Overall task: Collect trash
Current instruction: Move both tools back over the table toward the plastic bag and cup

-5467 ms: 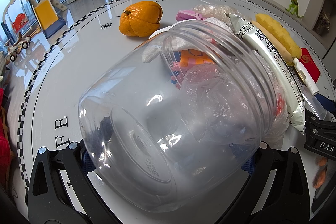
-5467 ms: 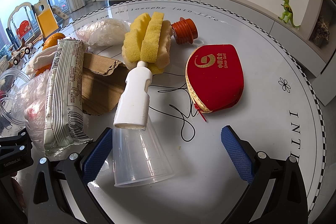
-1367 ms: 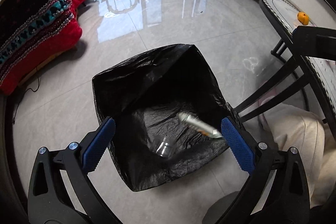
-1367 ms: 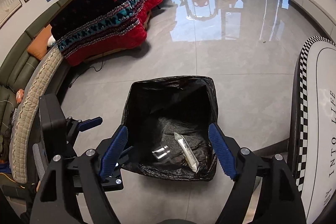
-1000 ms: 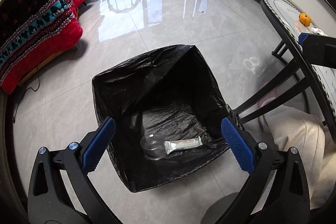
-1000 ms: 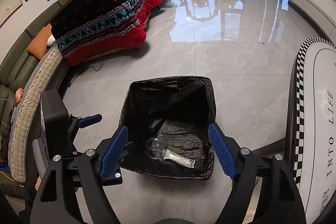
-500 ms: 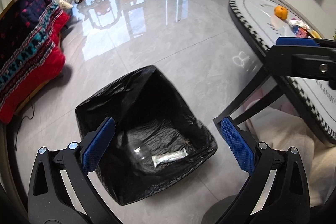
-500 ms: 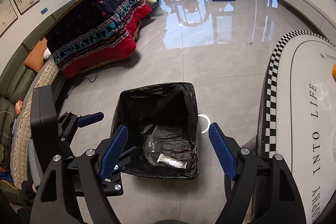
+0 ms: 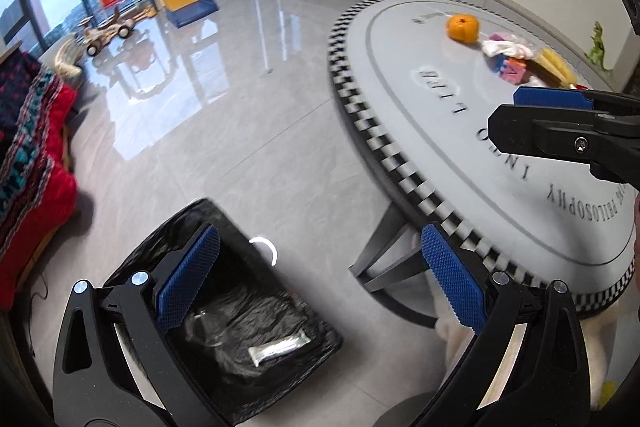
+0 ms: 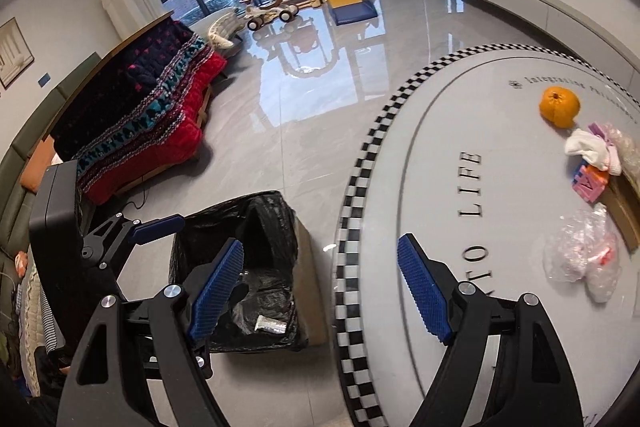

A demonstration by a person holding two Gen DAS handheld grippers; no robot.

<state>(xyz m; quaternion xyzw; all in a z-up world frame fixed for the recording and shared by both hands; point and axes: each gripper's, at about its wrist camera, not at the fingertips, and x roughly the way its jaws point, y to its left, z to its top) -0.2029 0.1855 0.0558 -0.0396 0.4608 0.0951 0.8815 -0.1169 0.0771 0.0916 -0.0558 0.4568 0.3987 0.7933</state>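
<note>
Both the left gripper (image 9: 318, 285) and the right gripper (image 10: 322, 293) hung empty, jaws wide apart, between a bag-lined bin (image 10: 280, 227) on the floor and the round table (image 10: 420, 187). A silver wrapper (image 9: 279, 349) lay in the bin. The next pickup looked due: crumpled clear plastic (image 10: 582, 257) waited on the table's right. Items beyond it were cut off; the bin's depths stayed dark.

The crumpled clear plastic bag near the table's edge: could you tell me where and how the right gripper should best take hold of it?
Grip the crumpled plastic bag across its bunched upper middle, coming down from above with the open right gripper. It lies as a loose heap on the table, so pinching a raised fold is probably most secure.
</note>
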